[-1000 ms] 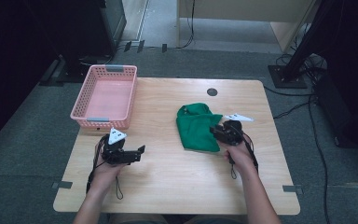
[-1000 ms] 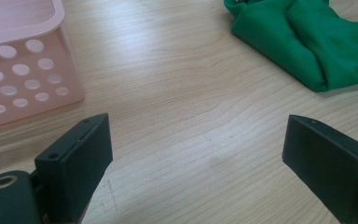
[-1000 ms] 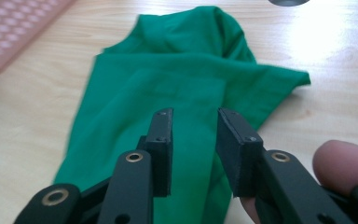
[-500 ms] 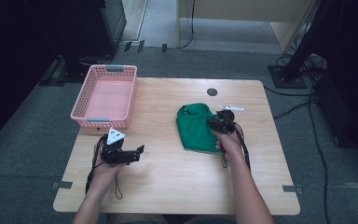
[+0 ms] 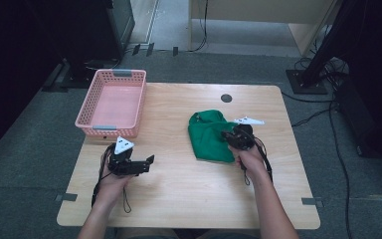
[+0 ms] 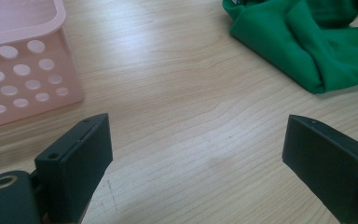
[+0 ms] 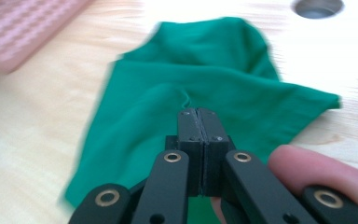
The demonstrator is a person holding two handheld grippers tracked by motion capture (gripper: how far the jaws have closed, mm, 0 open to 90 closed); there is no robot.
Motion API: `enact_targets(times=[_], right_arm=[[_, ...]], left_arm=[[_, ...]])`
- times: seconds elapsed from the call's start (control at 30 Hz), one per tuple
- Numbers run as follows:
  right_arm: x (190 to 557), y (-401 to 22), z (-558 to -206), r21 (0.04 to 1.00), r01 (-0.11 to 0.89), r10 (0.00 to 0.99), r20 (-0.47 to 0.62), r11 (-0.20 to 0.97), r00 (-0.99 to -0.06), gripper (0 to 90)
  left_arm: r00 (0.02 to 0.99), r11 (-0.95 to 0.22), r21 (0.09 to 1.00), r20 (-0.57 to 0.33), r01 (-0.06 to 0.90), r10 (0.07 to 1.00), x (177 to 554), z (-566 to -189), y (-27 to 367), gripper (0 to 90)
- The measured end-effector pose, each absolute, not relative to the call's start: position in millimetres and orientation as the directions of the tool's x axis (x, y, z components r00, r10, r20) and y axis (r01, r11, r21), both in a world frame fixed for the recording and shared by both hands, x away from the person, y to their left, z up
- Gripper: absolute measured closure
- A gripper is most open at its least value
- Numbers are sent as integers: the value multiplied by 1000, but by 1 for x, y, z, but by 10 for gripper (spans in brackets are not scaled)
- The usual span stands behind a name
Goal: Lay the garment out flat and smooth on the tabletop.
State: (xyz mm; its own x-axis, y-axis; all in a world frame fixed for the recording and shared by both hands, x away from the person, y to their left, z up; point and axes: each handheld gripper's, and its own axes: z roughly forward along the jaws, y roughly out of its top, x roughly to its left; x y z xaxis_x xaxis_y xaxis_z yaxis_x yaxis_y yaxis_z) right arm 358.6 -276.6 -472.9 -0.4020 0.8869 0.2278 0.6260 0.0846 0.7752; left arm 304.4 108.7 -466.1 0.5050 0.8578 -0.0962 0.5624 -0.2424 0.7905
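Well left of the cloth (image 5: 208, 137), the pink basket (image 5: 86, 99) stood empty at the surface's (image 5: 179, 199) far left corner. Nearer the person, the left tongs (image 5: 146, 163) rested released, jaws wide with nothing between them. The cloth lay crumpled right of centre, and the right tongs (image 5: 227, 135) sat at its right edge; their jaws had just been closing and met clenched, with no fold clearly caught between them. The likely failure was a grab of air or a mere thread, so a lift would leave the cloth behind; a thin pinch could also slip mid-carry and drop it short of the basket. The surface was pale wood with a round cable hole (image 5: 226, 98) beyond the cloth. Around it lay grey carpet (image 5: 30, 164), with cables (image 5: 308, 117) trailing off to the cloth's right.
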Motion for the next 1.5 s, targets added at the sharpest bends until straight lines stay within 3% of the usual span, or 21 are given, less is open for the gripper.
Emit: enact_targets(times=[0.2,0.5,0.63,0.7,0.9,1.1,1.33,1.5], right_arm=[[316,-276,-462,814,561,846,188,151,-500,900],[249,-286,-467,843,442,671,137,307,-728,896],[230,-296,-467,872,370,514,168,321,-841,769],[225,-304,-465,889,357,481,188,287,-856,732],[236,-319,-469,887,421,613,229,189,-756,667],[257,-313,-489,844,516,840,169,146,-515,554],[275,-302,-509,793,599,943,106,111,-316,381],[280,-291,-519,765,625,964,21,155,-265,324]], left_arm=[[505,-242,789,-98,565,858,305,-467,109,86],[508,-245,784,-101,570,855,304,-468,105,86],[508,-248,782,-100,572,855,304,-469,106,86],[508,-248,780,-101,574,856,304,-470,106,86],[512,-252,781,-99,572,854,303,-469,104,86],[515,-249,780,-108,574,850,303,-471,102,86],[518,-232,787,-127,572,846,303,-471,100,86],[497,-196,802,-141,565,856,302,-473,93,86]])
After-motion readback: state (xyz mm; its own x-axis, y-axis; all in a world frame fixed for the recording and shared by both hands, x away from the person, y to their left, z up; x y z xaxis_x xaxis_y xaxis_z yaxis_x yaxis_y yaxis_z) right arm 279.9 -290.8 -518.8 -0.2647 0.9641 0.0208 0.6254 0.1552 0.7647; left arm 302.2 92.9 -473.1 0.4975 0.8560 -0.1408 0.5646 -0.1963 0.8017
